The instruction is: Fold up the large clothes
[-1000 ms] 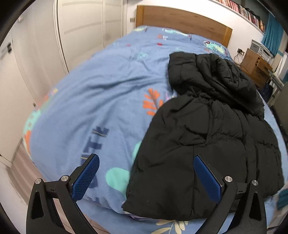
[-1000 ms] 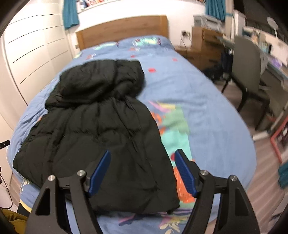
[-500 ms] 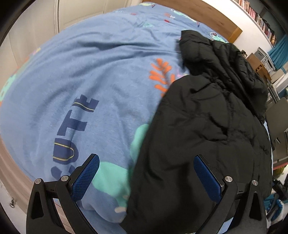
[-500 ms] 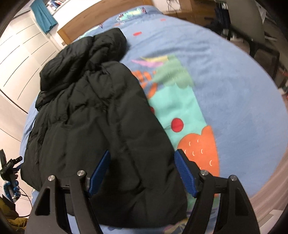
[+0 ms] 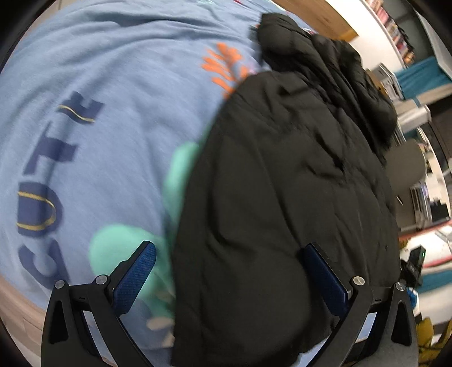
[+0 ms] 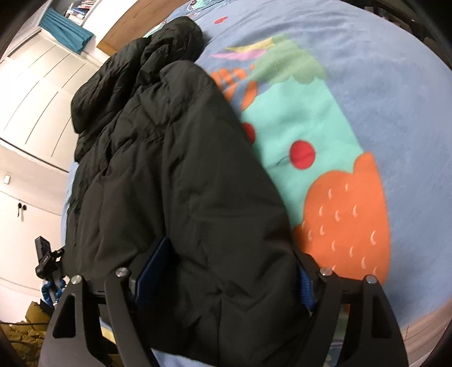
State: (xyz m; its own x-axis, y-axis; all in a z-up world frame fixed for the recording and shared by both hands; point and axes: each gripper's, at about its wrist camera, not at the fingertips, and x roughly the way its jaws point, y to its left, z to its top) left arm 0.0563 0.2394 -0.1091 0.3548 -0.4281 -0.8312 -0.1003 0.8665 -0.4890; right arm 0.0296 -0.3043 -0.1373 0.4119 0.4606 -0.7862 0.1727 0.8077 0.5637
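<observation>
A black puffer jacket point(image 5: 282, 169) lies flat on the blue printed duvet point(image 5: 99, 84), its hood toward the headboard. My left gripper point(image 5: 230, 265) hangs open close above the jacket's lower left corner, one finger over the duvet and the other over the jacket. In the right wrist view the jacket point(image 6: 183, 169) bulges up between the fingers of my right gripper point(image 6: 231, 271) at the lower right corner and hides part of both blue pads point(image 6: 155, 262). Those jaws are opening, with the hem between them.
The duvet point(image 6: 381, 98) spreads bare to the right of the jacket. A wooden headboard point(image 5: 319, 19) stands at the far end and white wardrobe doors point(image 6: 42, 93) stand beside the bed. A small camera on a stand point(image 6: 42, 257) is near the bed's foot.
Both grippers have sunk toward the jacket's hem and tipped downward, so the jacket fills each view. The right fingers, above the hem before, now straddle it and stand a little wider.
</observation>
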